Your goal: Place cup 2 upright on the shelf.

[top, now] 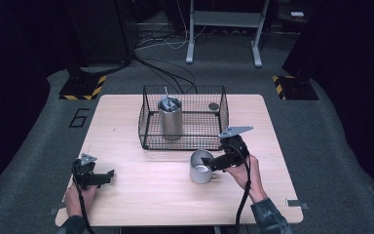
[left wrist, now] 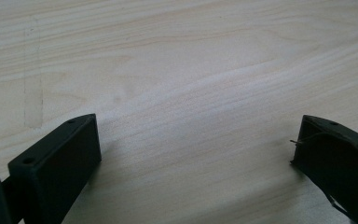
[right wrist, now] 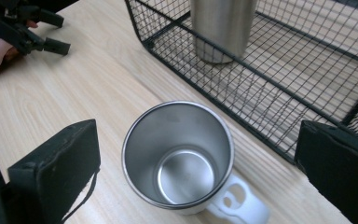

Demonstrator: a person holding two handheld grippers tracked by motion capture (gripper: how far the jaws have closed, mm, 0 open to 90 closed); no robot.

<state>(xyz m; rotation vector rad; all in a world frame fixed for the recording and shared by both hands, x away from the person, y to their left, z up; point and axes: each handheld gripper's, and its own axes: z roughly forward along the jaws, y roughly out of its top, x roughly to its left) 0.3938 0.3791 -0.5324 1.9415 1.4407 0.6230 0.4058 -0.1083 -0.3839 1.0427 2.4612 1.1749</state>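
silver mug [right wrist: 179, 154], black wire basket [top: 185, 119], pale wood table [top: 141, 190]

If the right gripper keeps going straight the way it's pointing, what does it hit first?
Most likely the steel mug: it stands between the open jaws of the right gripper, with the wire basket farther on.

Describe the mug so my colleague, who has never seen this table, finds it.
On the wooden table, look just in front of the black wire basket. The steel mug stands there upright and empty, with a handle, unlike the taller tumbler inside the basket.
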